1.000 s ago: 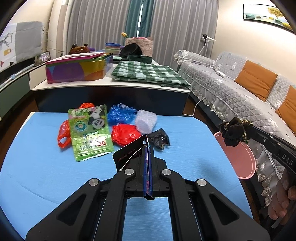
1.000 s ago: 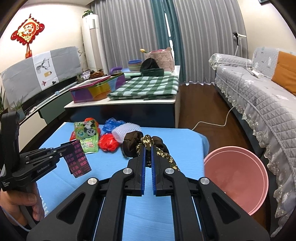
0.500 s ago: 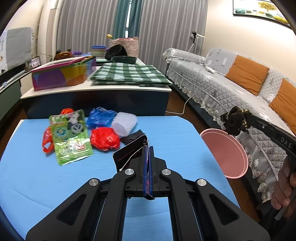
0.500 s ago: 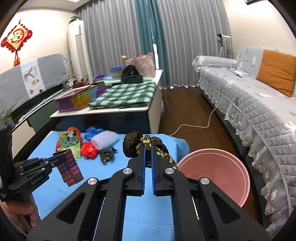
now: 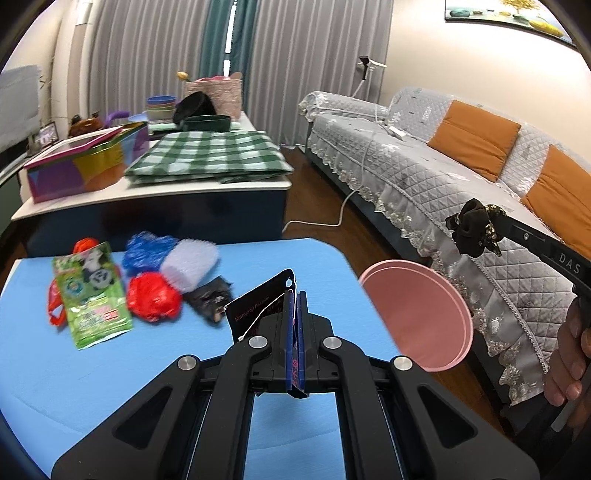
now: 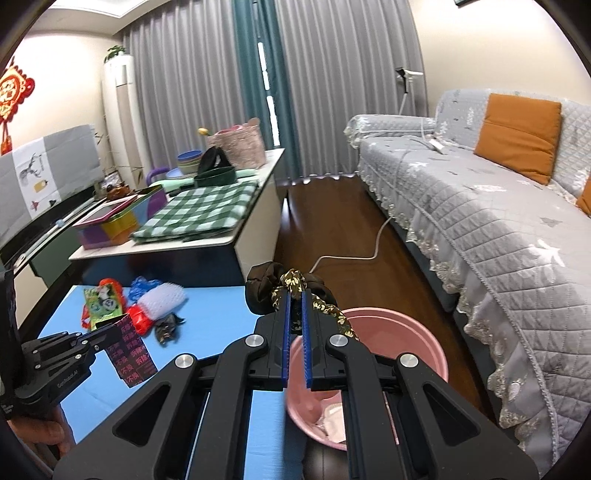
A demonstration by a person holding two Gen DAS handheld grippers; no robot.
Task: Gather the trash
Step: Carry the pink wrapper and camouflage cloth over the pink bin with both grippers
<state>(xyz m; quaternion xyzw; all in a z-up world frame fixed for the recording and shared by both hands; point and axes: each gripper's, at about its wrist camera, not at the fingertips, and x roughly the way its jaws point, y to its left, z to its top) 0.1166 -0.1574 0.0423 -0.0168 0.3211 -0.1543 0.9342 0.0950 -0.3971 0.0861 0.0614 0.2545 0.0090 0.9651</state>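
A dark scrunchie (image 6: 291, 291) is pinched in the right gripper (image 6: 295, 299) above the pink bin (image 6: 417, 332); release is best made centred. A black tag (image 5: 258, 310) is clamped by the left gripper (image 5: 295, 299).

This is a home living room. A long sofa (image 6: 498, 221) under a quilted grey cover with lace trim runs along the right wall, with orange cushions (image 6: 517, 136) leaning on its back. Floor-length grey and teal curtains (image 6: 295, 81) close off the far window, and a red Chinese knot ornament (image 6: 11, 92) hangs on the left wall beside a tall white standing air conditioner (image 6: 122, 114). A framed picture (image 5: 506, 16) hangs above the sofa. The floor (image 6: 332, 221) is dark wood, crossed by a white power cable (image 6: 369, 243). A low table (image 6: 177, 243) carries a folded green checked cloth (image 6: 199, 210), stacked bowls (image 6: 189, 160) and a colourful tin (image 6: 118, 218).
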